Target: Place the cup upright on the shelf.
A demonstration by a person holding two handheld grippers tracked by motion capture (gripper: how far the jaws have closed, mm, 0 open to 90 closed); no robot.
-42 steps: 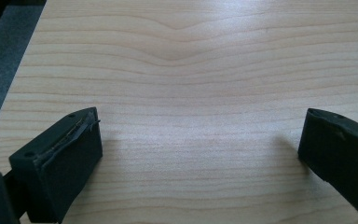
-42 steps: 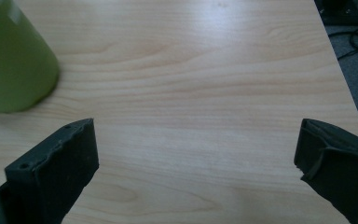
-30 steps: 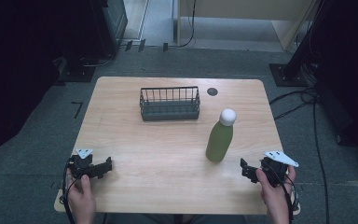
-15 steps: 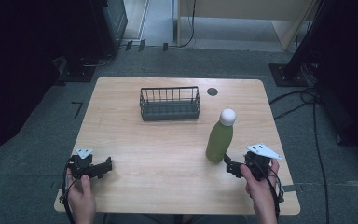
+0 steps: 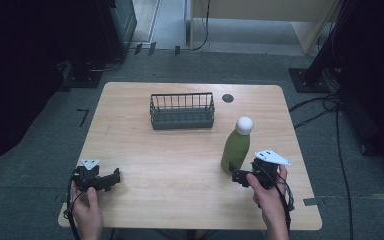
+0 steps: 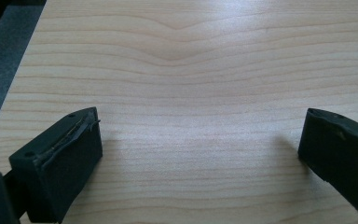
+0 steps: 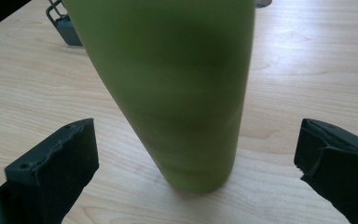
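Nothing's grabbed yet: right tongs (image 5: 239,176) sit wide right at the green bottle (image 5: 235,148), not touching. Left tongs (image 5: 111,176) wide too, well away.

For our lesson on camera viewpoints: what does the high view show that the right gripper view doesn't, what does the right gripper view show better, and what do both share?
High view alone: the bottle's white cap, the whole wire basket, the left gripper and both of the person's hands.

Right gripper view alone: its own jaws open wide to either side of the green bottle, not touching it, and the bottle's base on the wood.

Both: the bottle, the right gripper and the wooden table.
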